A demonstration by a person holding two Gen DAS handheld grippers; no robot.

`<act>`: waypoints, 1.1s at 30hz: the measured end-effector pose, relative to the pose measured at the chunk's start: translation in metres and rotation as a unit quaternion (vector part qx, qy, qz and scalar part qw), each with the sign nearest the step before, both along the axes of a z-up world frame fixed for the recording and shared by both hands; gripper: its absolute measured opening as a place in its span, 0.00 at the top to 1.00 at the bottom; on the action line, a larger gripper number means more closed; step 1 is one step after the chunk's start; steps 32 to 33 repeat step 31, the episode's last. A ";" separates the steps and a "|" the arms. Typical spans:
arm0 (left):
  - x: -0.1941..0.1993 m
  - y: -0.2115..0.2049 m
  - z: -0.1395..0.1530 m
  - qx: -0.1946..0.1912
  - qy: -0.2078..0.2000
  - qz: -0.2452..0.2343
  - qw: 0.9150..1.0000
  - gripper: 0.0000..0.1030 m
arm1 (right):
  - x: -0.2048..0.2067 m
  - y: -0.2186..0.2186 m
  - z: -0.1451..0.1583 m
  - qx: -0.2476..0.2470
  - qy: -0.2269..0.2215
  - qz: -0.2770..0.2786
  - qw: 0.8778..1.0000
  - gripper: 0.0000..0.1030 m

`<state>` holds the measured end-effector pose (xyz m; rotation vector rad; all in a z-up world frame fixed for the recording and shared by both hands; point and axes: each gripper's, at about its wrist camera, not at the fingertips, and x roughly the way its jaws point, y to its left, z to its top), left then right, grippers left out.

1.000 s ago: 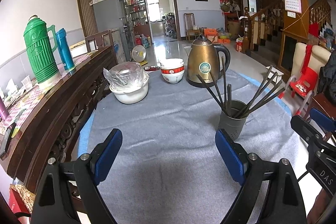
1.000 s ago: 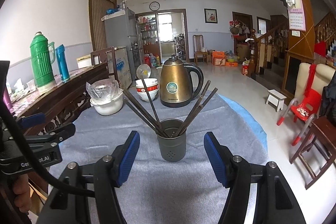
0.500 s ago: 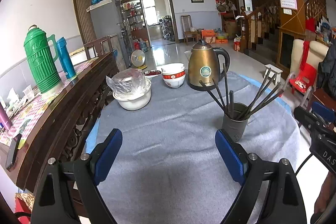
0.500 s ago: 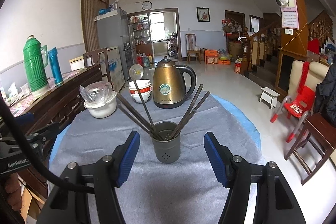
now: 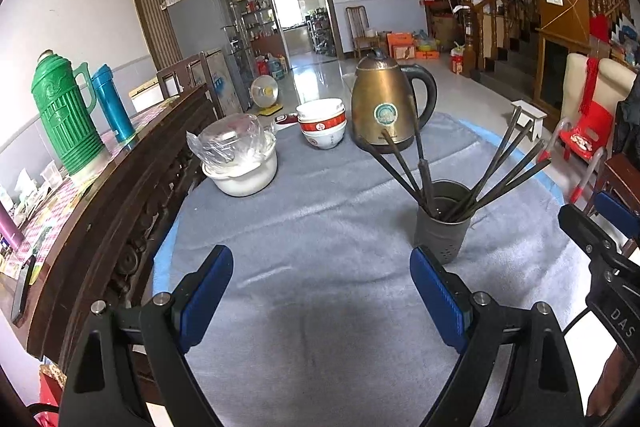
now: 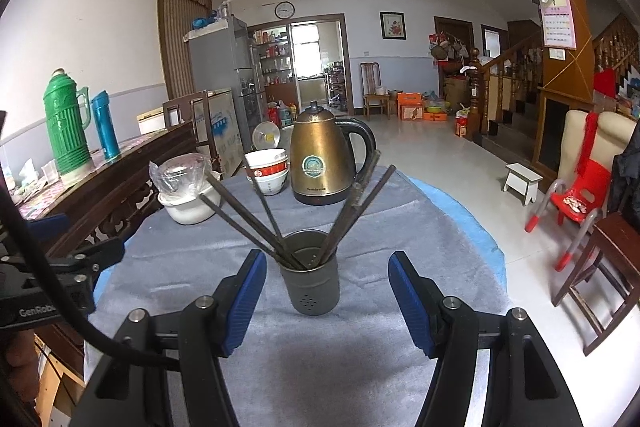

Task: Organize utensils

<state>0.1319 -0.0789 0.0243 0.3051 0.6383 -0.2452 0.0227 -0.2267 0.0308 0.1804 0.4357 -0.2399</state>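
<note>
A dark grey utensil cup point(image 5: 440, 223) point(image 6: 310, 277) stands on the grey table cloth point(image 5: 320, 227) point(image 6: 360, 347), with several dark chopsticks point(image 5: 508, 171) point(image 6: 248, 223) fanned out of it to both sides. My left gripper point(image 5: 322, 287) is open over bare cloth, the cup just beyond its right finger. My right gripper point(image 6: 326, 293) is open, and the cup stands between and slightly beyond its blue pads without touching them. In the left wrist view the right gripper point(image 5: 600, 255) shows at the right edge.
At the table's far side stand a bronze kettle point(image 5: 386, 105) point(image 6: 322, 157), stacked red-and-white bowls point(image 5: 322, 123) point(image 6: 268, 171) and a white pot under plastic wrap point(image 5: 240, 159) point(image 6: 186, 191). A dark wooden sideboard point(image 5: 120, 195) with green and blue flasks runs along the left.
Both views have drawn back slightly from the table; the cup now sits lower and nearer between the right gripper's pads. Neither gripper's jaws changed width.
</note>
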 end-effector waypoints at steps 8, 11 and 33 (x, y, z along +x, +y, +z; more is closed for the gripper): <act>0.011 -0.023 -0.006 0.012 0.011 0.009 1.000 0.12 | 0.009 -0.027 -0.010 0.016 0.003 0.011 1.000 0.34; 0.013 -0.026 -0.005 0.013 0.011 0.010 1.000 0.12 | 0.011 -0.029 -0.011 0.019 0.007 0.017 1.000 0.34; 0.028 0.011 -0.017 -0.045 0.031 0.014 0.998 0.12 | 0.025 -0.008 -0.018 -0.006 0.024 0.009 1.000 0.34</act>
